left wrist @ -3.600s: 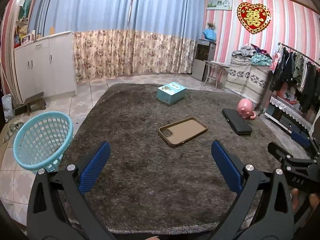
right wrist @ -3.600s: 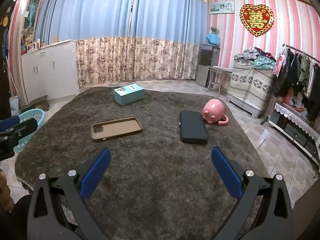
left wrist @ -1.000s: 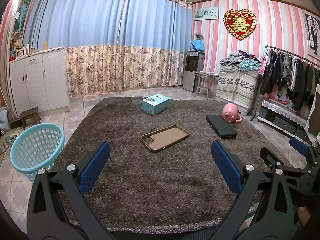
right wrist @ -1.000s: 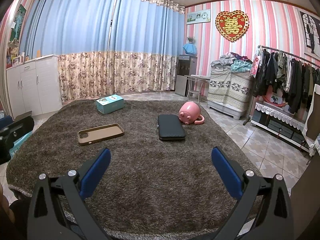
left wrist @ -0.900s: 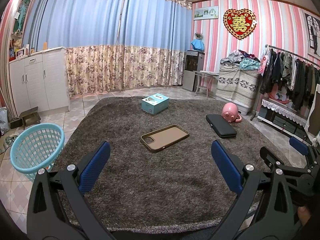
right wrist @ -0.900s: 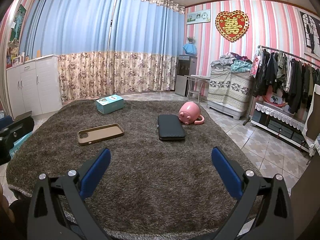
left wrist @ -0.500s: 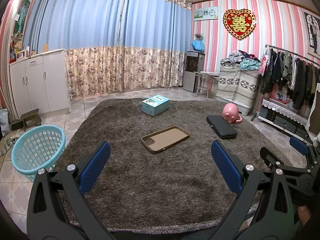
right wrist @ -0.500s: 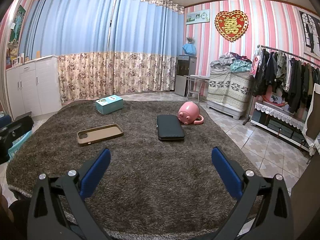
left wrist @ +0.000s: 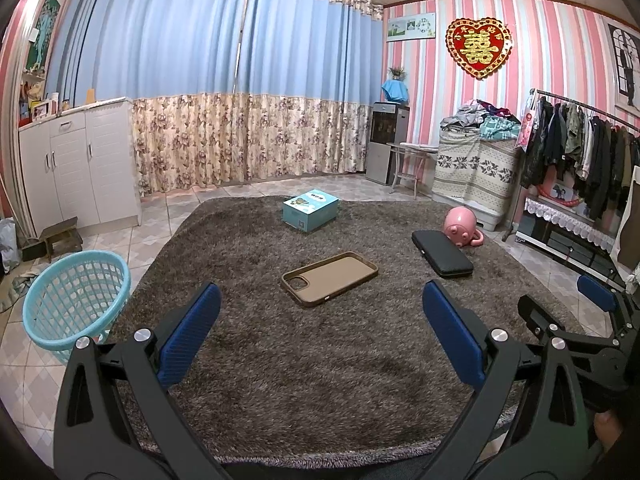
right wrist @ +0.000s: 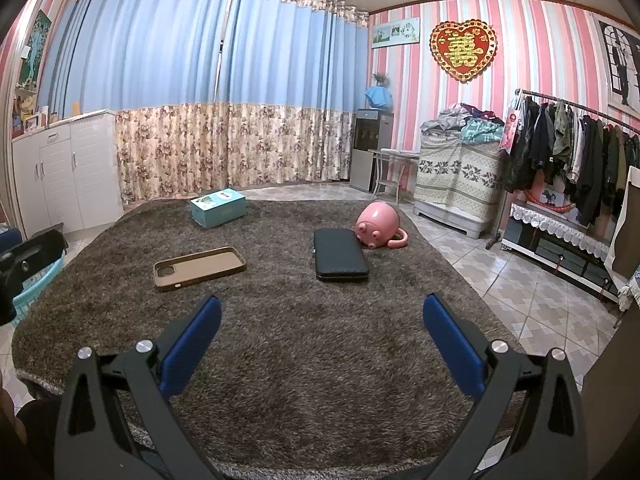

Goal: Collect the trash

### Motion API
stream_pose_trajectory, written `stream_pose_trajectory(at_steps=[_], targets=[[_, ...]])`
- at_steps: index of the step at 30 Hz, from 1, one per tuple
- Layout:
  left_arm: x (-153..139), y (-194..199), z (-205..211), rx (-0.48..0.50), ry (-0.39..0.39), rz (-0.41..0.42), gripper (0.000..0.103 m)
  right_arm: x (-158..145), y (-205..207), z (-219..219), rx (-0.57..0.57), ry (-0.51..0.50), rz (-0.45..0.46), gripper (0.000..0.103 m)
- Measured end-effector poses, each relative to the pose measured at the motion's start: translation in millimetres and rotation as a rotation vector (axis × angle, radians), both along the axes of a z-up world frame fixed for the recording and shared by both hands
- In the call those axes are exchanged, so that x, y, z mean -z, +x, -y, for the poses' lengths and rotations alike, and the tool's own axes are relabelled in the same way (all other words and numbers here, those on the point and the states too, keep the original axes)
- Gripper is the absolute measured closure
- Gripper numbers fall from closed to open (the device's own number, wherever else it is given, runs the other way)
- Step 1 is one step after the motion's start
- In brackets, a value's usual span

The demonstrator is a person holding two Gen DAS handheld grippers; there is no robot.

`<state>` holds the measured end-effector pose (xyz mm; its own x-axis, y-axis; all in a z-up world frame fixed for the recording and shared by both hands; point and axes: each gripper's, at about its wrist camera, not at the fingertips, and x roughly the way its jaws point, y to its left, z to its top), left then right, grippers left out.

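Note:
On a brown shaggy rug (left wrist: 320, 340) lie a brown phone case (left wrist: 329, 278), a black flat case (left wrist: 442, 253), a pink pig-shaped cup (left wrist: 462, 227) on its side and a teal box (left wrist: 310, 209). A light blue plastic basket (left wrist: 76, 300) stands on the tiles left of the rug. My left gripper (left wrist: 320, 312) is open and empty above the rug's near part. My right gripper (right wrist: 322, 316) is open and empty, also above the near rug. The right wrist view shows the phone case (right wrist: 199, 268), black case (right wrist: 339, 259), pig cup (right wrist: 380, 225) and box (right wrist: 218, 207).
White cabinets (left wrist: 76, 164) and a small stool (left wrist: 60, 238) stand at the left. A clothes rack (left wrist: 580, 148), a covered chest (left wrist: 472, 172) and a water dispenser (left wrist: 387, 142) line the right side. Curtains (left wrist: 240, 80) cover the far wall.
Both grippers have risen and tilted up a little, so the rug's objects sit lower and farther in view. Both stay open and empty.

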<state>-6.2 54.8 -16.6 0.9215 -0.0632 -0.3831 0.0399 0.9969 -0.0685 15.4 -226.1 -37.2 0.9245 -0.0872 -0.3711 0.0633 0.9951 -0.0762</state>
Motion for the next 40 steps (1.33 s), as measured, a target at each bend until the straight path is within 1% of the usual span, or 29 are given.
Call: stream_pose_trajectory(at_steps=[25,34,40], targets=[[-0.3,0.5,0.0,0.0,0.0,-0.002,0.005,0.8,2.3,1.9,-0.001,0.005,0.0,0.004],[-0.2,2.0,4.4,-0.004,0.021,0.008,0.005,1.5,3.2,2.4,-0.002,0.007,0.001,0.004],[0.7,1.5,3.9,-0.001,0.01,0.0,0.005,1.5,3.3,2.4,-0.002,0.007,0.002,0.004]])
